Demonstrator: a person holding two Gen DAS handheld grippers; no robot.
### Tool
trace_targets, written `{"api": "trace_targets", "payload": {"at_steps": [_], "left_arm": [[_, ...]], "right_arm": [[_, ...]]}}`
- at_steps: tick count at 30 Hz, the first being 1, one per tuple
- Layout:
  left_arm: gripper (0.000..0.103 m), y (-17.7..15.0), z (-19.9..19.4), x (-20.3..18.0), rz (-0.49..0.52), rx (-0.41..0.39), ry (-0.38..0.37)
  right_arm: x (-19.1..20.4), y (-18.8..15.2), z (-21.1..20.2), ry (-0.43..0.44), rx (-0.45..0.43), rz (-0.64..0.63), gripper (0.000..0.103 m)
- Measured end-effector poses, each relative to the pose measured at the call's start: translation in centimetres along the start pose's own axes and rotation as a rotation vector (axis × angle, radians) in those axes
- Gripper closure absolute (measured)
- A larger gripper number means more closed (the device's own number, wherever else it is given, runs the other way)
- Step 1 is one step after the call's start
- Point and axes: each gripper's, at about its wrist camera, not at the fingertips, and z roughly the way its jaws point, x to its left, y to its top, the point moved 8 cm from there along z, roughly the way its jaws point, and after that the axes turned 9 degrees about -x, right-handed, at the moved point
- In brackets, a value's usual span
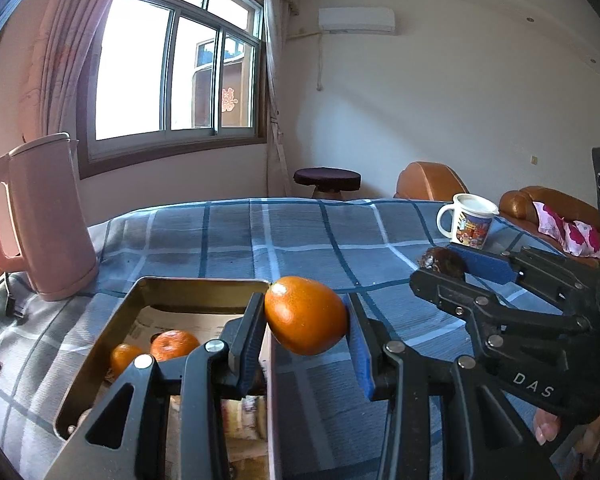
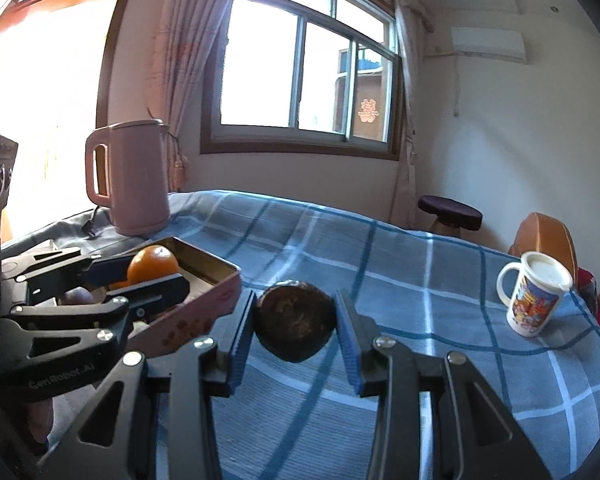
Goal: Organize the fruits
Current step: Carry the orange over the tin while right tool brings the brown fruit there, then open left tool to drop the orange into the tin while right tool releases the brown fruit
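My left gripper (image 1: 306, 314) is shut on an orange fruit (image 1: 305, 315) and holds it above the right rim of a metal tin (image 1: 204, 282) that has two oranges (image 1: 174, 345) inside. My right gripper (image 2: 296, 322) is shut on a dark brown fruit (image 2: 296, 322), held above the checked cloth to the right of the tin (image 2: 216, 268). In the left wrist view the right gripper (image 1: 444, 264) with the dark fruit (image 1: 442, 261) is at the right. In the right wrist view the left gripper (image 2: 152, 270) with its orange (image 2: 153, 268) is over the tin.
A pink kettle (image 1: 46, 216) stands at the table's far left, its cord beside it. A printed mug (image 1: 470, 222) stands at the far right near the edge. The table has a blue checked cloth (image 1: 300, 236). A stool (image 1: 326, 180) and brown chairs are beyond it.
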Motion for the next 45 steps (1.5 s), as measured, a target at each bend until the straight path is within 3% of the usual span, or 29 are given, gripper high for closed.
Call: {"api": "trace_targets", "payload": {"at_steps": [45], "left_arm": [[0.062, -1.2, -3.1, 11.9, -0.058, 0.04, 0.19]], "right_arm": [[10.8, 2.6, 3.4, 0.185, 0.0, -0.093, 0.061]]}}
